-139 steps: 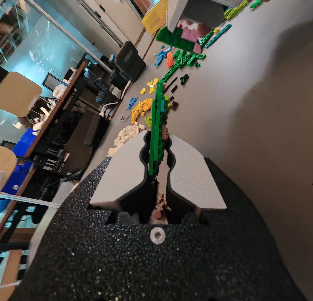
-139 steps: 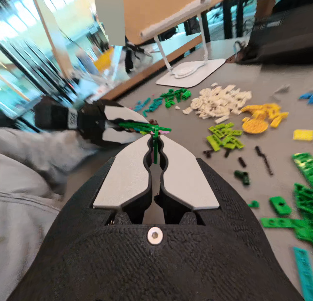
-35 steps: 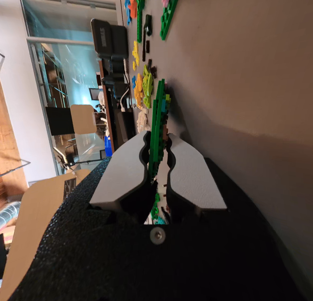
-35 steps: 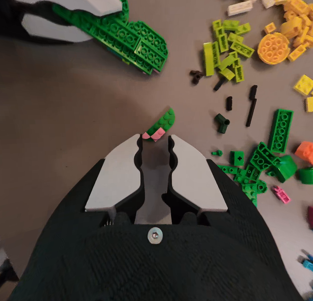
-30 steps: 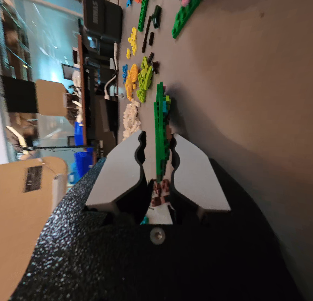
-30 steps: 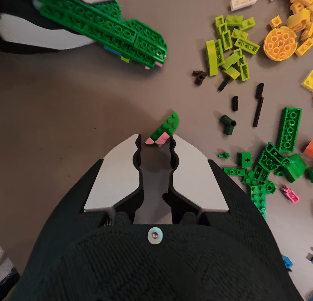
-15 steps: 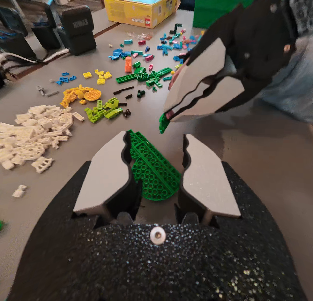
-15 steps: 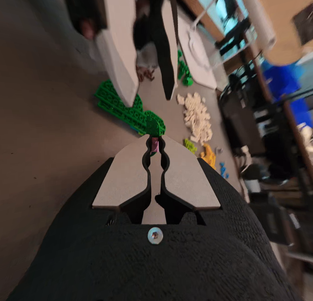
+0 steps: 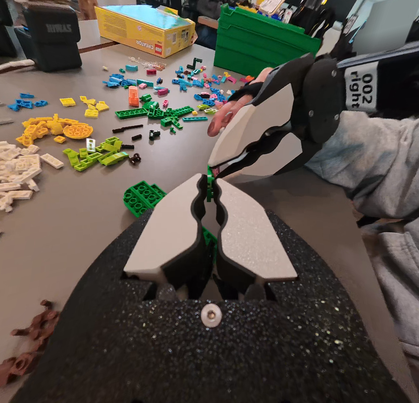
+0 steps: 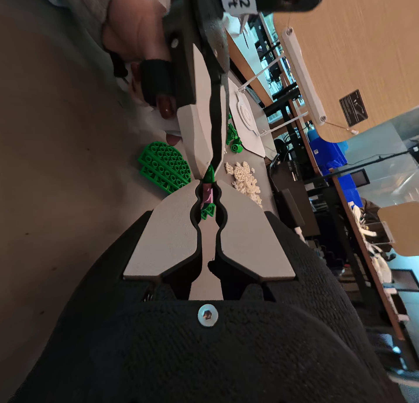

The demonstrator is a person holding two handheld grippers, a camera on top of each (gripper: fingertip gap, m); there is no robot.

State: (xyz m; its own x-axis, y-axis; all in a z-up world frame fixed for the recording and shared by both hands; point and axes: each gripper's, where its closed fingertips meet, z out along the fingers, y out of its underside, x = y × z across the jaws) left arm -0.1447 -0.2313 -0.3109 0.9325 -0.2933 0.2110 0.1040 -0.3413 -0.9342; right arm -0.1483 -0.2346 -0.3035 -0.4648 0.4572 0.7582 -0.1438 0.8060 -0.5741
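Observation:
My left gripper [image 9: 209,179] is shut on one end of a small green curved brick piece with pink tiles [image 9: 209,189]. My right gripper [image 9: 214,167] comes in from the upper right and is shut on the pink-tiled end of the same piece. In the right wrist view my right gripper [image 10: 208,183] grips the piece [image 10: 207,199], and my left gripper [image 10: 208,172] comes down from above onto its green tip. A large green studded plate assembly [image 9: 141,196] lies on the grey table to the left of my left fingers. It also shows in the right wrist view [image 10: 165,165].
Sorted brick piles lie on the table: white [image 9: 15,165], lime [image 9: 97,154], yellow [image 9: 56,129], green [image 9: 156,114], blue and pink [image 9: 192,83], brown [image 9: 27,346]. A yellow box [image 9: 145,27], a green crate [image 9: 260,42] and a black case [image 9: 52,36] stand at the back.
My left gripper let go of the large green plate, which now lies flat on the table. My right gripper took the small green-and-pink piece off the table, and my left closed on its other end.

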